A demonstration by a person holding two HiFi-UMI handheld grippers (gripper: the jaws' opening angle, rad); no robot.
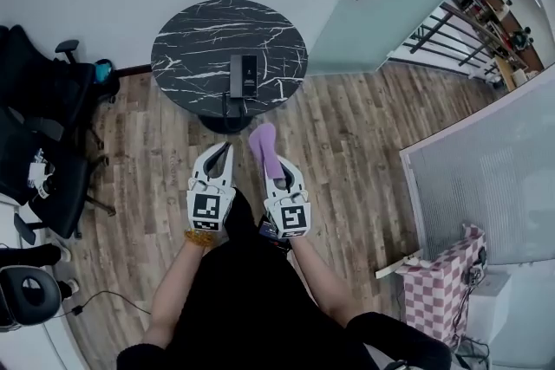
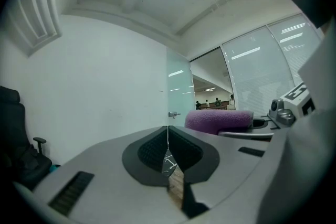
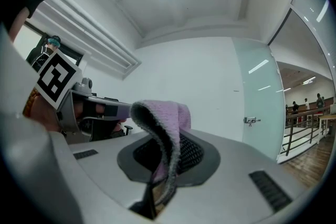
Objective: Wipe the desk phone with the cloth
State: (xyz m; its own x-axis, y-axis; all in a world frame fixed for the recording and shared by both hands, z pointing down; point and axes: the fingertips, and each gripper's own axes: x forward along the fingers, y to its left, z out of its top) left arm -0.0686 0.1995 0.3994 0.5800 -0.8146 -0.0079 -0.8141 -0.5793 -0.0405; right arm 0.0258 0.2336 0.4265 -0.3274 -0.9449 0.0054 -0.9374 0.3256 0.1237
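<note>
Table (image 1: 195, 39) bears phone (image 1: 244, 74); right hand-held gripper (image 1: 277, 165) clamps cloth (image 1: 264, 141).

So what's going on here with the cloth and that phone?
A person holding two tools stands back from a round table with a phone on it. The right tool is shut on a purple cloth; the left tool is shut and empty. Both are over the floor, short of the table, so wiping has not begun.
</note>
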